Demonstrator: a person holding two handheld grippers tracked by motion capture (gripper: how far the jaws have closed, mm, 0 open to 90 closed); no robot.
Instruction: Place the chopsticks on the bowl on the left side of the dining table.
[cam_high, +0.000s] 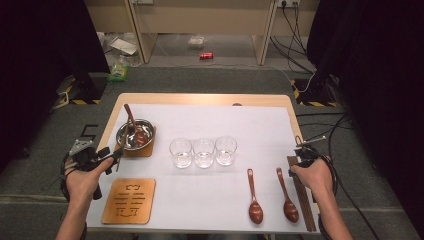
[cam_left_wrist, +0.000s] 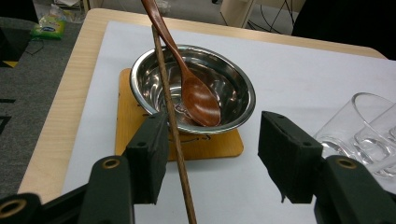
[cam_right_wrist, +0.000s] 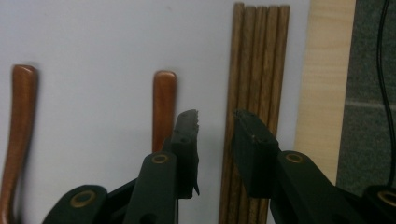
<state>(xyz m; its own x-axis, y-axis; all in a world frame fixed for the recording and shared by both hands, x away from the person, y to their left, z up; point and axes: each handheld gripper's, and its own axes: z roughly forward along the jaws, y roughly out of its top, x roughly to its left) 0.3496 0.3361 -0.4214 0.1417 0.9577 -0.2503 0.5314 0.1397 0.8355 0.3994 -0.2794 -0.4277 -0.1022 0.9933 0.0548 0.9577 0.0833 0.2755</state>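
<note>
Black right gripper (cam_right_wrist: 212, 121) jaws narrowed, empty, poised over dark wooden chopsticks (cam_right_wrist: 254, 93) at the table's right edge, likely to pinch one. Left gripper (cam_left_wrist: 212, 154) wide; one thin chopstick (cam_left_wrist: 170, 121) leaning beside its pad, tip in the steel bowl (cam_left_wrist: 233, 79) with a brown wooden spoon (cam_left_wrist: 198, 95).

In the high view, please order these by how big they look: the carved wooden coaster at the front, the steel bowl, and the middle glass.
1. carved wooden coaster, the largest.
2. steel bowl, clearly smaller, though it sits farther from the camera, so part of that gap may be distance.
3. middle glass, the smallest.
</note>
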